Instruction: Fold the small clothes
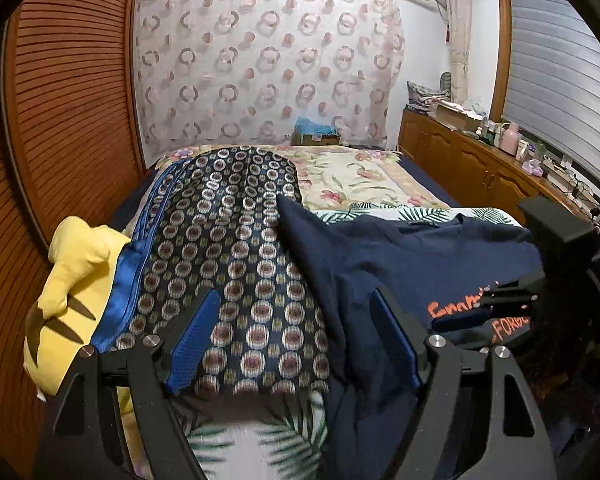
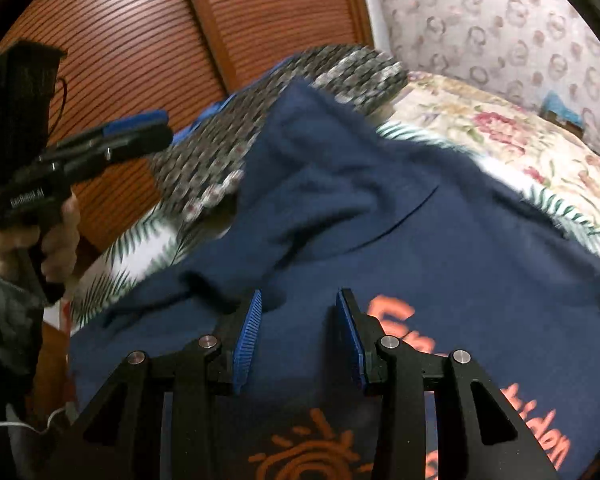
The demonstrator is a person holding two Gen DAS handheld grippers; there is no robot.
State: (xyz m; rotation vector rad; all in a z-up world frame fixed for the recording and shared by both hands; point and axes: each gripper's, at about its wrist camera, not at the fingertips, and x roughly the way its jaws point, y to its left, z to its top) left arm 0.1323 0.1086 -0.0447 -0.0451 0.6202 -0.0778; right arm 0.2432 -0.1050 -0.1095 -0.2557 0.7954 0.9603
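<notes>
- Shirt (image 2: 400, 240): one, navy, soft knit, orange print, rumpled mid-frame.
- Left gripper (image 1: 296, 332): jaws wide, ribbed blue pads.
- Right gripper (image 2: 299, 336): jaws apart, holding nothing.
- Patterned quilt (image 1: 236, 240): one, circle motif.

A: Left wrist view's evenly lit, soft indoor light, brightest at the top by the curtain (image 1: 260, 60). Fairly sharp, though the leaf-print sheet (image 1: 260, 440) at the bottom smears.

B: Right wrist view's blurrier: the patterned quilt (image 2: 228, 136) and the shirt (image 2: 380, 220) edge streak with motion.

A: Black corners and bent lines on both, the louvred door (image 1: 72, 100) bows. The tongs (image 2: 298, 340) throw soft shadow onto the shirt.
</notes>
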